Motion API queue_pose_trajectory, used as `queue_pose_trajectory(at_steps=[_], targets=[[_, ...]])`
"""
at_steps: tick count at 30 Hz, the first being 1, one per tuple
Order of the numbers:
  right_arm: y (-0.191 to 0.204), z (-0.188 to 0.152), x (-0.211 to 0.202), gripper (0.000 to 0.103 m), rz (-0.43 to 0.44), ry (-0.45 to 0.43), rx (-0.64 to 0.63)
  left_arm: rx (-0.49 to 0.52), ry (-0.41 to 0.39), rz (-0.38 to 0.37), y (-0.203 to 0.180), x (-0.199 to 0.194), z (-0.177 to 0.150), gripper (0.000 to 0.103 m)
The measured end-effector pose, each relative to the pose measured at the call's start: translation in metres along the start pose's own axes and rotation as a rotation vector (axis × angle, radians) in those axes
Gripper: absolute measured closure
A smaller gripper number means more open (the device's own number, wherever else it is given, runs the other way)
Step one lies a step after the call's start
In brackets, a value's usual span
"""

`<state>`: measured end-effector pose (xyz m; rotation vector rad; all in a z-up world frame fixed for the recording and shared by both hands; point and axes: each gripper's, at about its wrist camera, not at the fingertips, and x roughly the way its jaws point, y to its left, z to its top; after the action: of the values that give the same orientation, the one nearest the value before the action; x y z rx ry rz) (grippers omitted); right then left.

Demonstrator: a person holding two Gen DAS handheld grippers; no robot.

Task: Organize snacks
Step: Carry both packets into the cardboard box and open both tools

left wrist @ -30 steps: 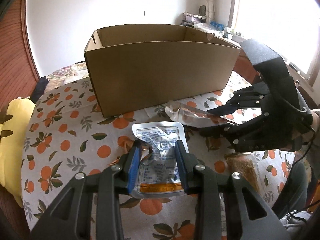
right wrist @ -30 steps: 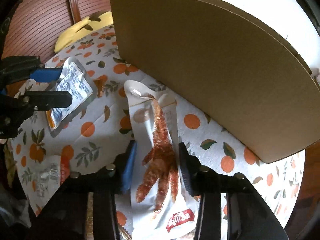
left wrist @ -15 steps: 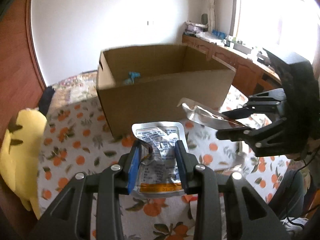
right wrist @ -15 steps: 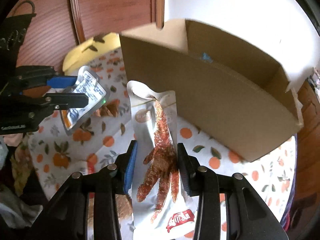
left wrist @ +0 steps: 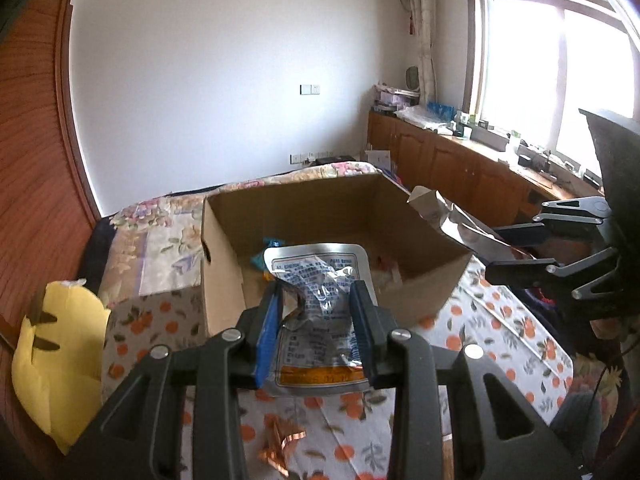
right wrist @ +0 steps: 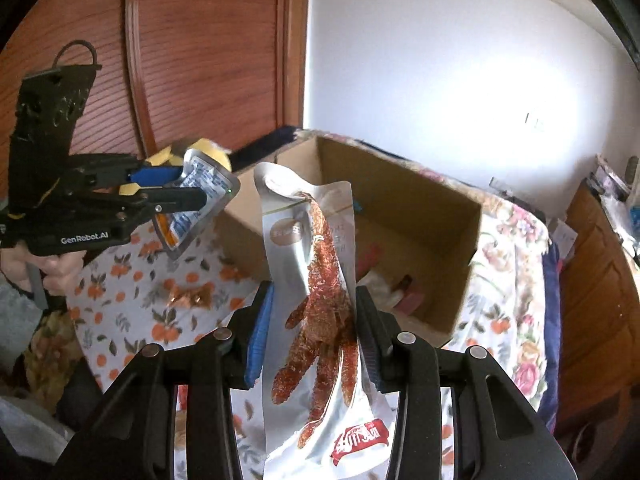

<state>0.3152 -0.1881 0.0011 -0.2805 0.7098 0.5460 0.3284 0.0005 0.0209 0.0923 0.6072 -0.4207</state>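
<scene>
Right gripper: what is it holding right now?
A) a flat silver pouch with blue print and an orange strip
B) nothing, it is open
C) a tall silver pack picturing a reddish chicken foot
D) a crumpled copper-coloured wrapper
C: in the right wrist view the right gripper is shut on the chicken-foot pack, lifted near the cardboard box; the blue-print pouch sits in the left gripper.

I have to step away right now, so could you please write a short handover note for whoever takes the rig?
Left tongs: shut on the silver foil pouch, held above the table near the cardboard box.
Right tongs: shut on the chicken-foot snack packet, also raised by the box.
Done: a few snacks already lie inside the box.
Left: drop both packets in; a copper-coloured wrapper remains on the tablecloth.
</scene>
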Motion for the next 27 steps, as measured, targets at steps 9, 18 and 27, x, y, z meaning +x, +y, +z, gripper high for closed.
queue_pose_trajectory(at_steps=[9,18,27], targets=[[-0.038,0.034,0.018,0.063,-0.006,-0.041,0.022,-0.031,-0.043,-0.007,0.016,0.034,0.041,0.071],[-0.068,0.056,0.062,0.063,0.001,-0.065,0.077,-0.053,-0.060,-0.033,0.024,0.094,0.048,0.070],[-0.075,0.047,0.114,0.062,-0.012,-0.029,0.106,-0.036,-0.020,-0.026,0.023,0.127,0.035,0.070]])
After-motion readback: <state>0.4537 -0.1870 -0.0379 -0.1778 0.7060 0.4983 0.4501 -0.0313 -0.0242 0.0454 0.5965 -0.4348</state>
